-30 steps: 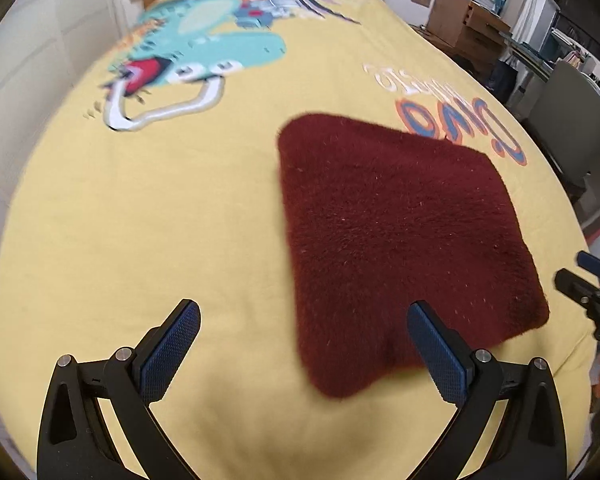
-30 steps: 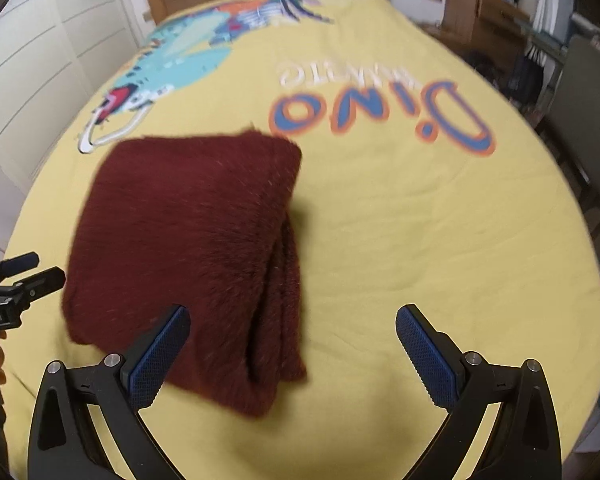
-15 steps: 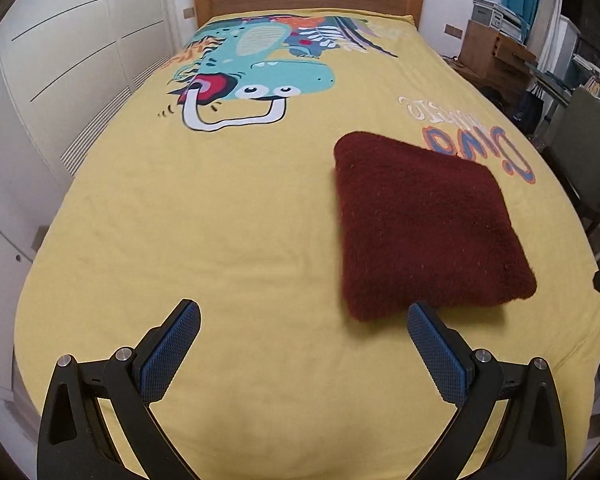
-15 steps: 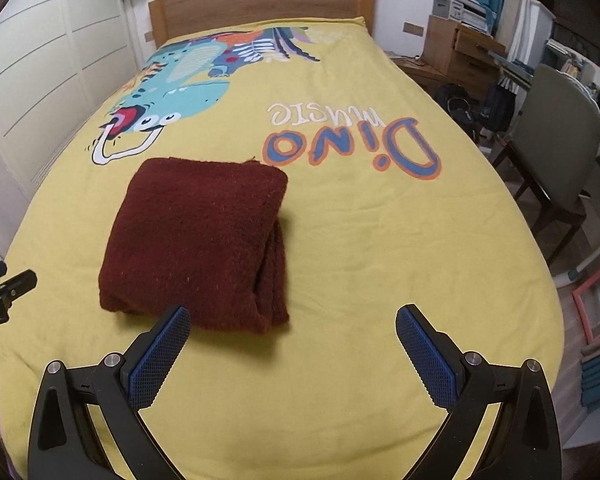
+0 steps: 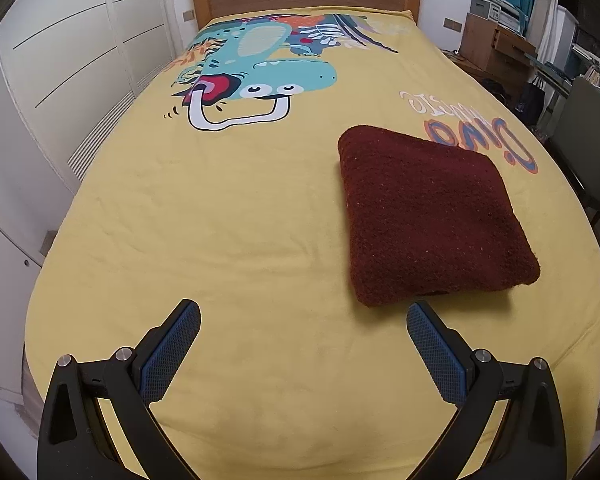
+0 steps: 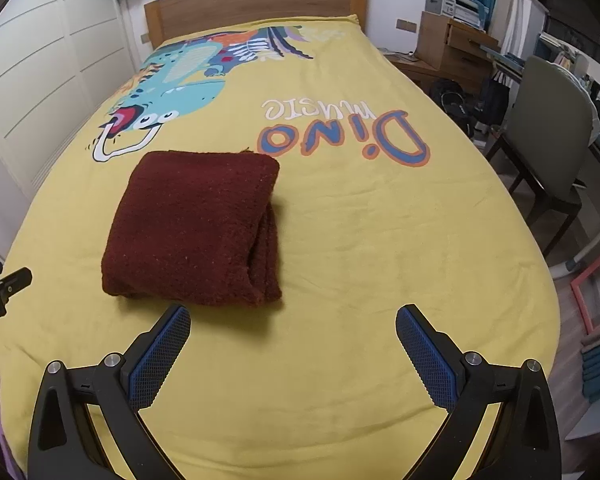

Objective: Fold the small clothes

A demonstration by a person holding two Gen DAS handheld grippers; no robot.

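garment: dark red fuzzy cloth [image 5: 432,216], folded into a thick, roughly square bundle, layered edges showing on its right side in the right wrist view.
place: flat on the yellow bedspread [image 5: 228,220], near the foot of the bed, just short of the "dino" lettering [image 6: 340,136].
progress: looks finished for this piece; no loose sleeve or corner visible. nothing else to fold in sight.
left gripper [image 5: 300,340]: spread wide, empty, above bare bedspread, clear of the bundle's near corner.
right gripper [image 6: 292,340]: spread wide, empty, off the cloth, left pad [image 6: 160,356] just short of its near edge.
pose: both level, aimed toward the headboard [image 6: 256,4].
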